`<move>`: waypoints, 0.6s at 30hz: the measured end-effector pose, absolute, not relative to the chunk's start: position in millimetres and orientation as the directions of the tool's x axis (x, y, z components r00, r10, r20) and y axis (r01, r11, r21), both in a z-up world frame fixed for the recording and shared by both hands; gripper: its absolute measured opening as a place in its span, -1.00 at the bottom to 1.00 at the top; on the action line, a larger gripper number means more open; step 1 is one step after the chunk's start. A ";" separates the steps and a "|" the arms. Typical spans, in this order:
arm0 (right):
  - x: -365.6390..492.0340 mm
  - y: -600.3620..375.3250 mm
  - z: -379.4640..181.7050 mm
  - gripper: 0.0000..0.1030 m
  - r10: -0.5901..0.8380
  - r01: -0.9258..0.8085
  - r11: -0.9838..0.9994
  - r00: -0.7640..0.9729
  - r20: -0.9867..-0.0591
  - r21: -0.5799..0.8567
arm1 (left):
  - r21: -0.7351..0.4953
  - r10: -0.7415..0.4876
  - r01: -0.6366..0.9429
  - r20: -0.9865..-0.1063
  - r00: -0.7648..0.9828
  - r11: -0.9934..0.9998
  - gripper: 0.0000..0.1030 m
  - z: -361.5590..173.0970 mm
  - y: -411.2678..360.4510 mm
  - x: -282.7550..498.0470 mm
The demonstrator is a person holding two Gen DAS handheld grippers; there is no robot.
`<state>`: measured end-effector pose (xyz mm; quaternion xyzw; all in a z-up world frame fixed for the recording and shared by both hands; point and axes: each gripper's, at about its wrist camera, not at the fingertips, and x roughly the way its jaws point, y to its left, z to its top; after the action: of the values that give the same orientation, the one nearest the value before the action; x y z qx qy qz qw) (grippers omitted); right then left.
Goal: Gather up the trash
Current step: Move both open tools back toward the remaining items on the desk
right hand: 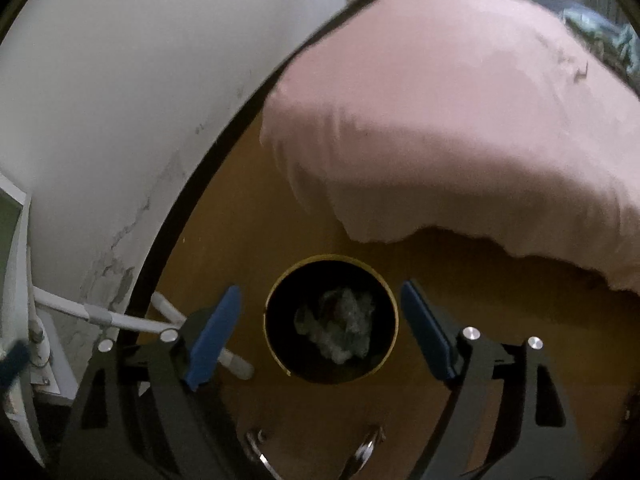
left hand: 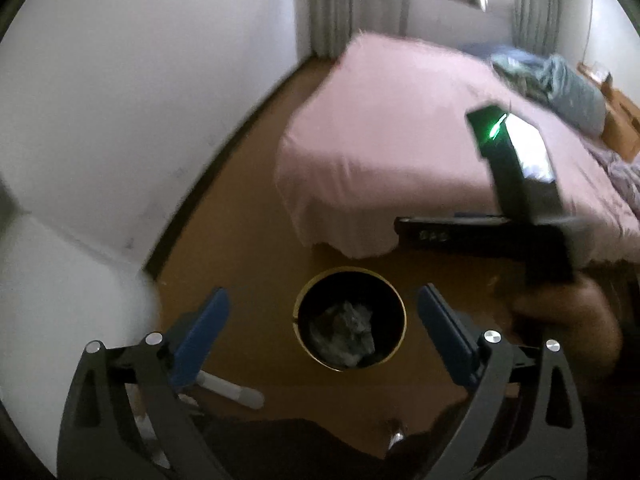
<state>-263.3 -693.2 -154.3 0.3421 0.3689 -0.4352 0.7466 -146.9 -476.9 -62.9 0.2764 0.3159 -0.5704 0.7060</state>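
Grippers both point steeply down at a round bin (left hand: 350, 318) on the brown floor (left hand: 248, 216). The left gripper (left hand: 324, 330) has its blue fingers (left hand: 202, 336) spread wide with nothing between them, and the bin shows in the gap. The right gripper (right hand: 320, 330) is spread just as wide and holds nothing; the bin (right hand: 331, 319) sits between its blue fingers (right hand: 214, 334) in that view too. In the left wrist view the body of the right-hand tool (left hand: 516, 184) crosses the right side, with a green light glowing on it, and the person's hand (left hand: 568, 320) shows dark and blurred beneath it.

Crumpled grey trash (right hand: 338, 322) lies at the bottom of the bin (left hand: 348, 336), well below the gold rim. The bin stands on open floor, near the corner of a bed (right hand: 460, 120) whose pink cover hangs down beside it. A white wall (right hand: 120, 80) with a dark skirting runs along the left, leaving a strip of bare floor between wall and bed. White pipes (right hand: 120, 316) lie low by the wall, just beside the right gripper's left finger.

Both views are smeared by motion. Crumpled bedding (left hand: 560, 84) at the far side of the bed is hard to make out, and curtains (left hand: 360, 0) are washed out by window light. The shiny objects at the lower edge of the right wrist view cannot be identified.
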 end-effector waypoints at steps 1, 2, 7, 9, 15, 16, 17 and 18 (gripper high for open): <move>-258.0 -685.3 -145.3 0.60 -0.427 0.897 0.408 0.351 -0.833 0.169 | 0.030 -0.640 0.977 -0.751 0.163 0.213 0.82 -53.1 -464.1 -143.1; -252.7 -677.6 -137.9 0.61 -0.448 0.891 0.428 0.355 -0.820 0.152 | 0.033 -0.651 0.970 -0.735 0.188 0.243 0.85 -39.6 -443.6 -135.5; -197.4 -619.5 -91.8 0.65 -0.464 0.783 0.617 0.445 -0.766 0.081 | 0.067 -0.566 0.868 -0.733 0.377 0.491 0.86 -3.6 -342.6 -65.4; -167.8 -587.0 -72.2 0.69 -0.412 0.688 0.721 0.524 -0.745 0.086 | 0.040 -0.535 0.827 -0.745 0.399 0.561 0.87 2.9 -305.7 -35.1; -72.7 -498.1 -33.9 0.79 -0.150 0.355 0.926 0.658 -0.738 0.127 | 0.063 -0.258 0.535 -0.825 0.504 0.843 0.87 -2.4 -178.9 74.6; -57.1 -483.7 -29.5 0.80 -0.115 0.307 0.943 0.670 -0.733 0.131 | 0.030 -0.230 0.474 -0.846 0.481 0.880 0.87 -6.2 -157.6 91.8; -45.3 -472.1 -27.4 0.80 -0.100 0.284 0.950 0.676 -0.730 0.133 | -0.008 -0.214 0.414 -0.865 0.454 0.910 0.87 -10.2 -138.7 107.1; -32.4 -461.0 -25.3 0.80 -0.082 0.260 0.956 0.682 -0.727 0.137 | -0.025 -0.204 0.382 -0.876 0.437 0.924 0.87 -13.0 -128.3 116.8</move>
<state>-32.4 -461.0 -25.3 0.1151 0.3874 -0.0938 0.9099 116.8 -128.3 -13.0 0.0887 0.5014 -0.1736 0.8429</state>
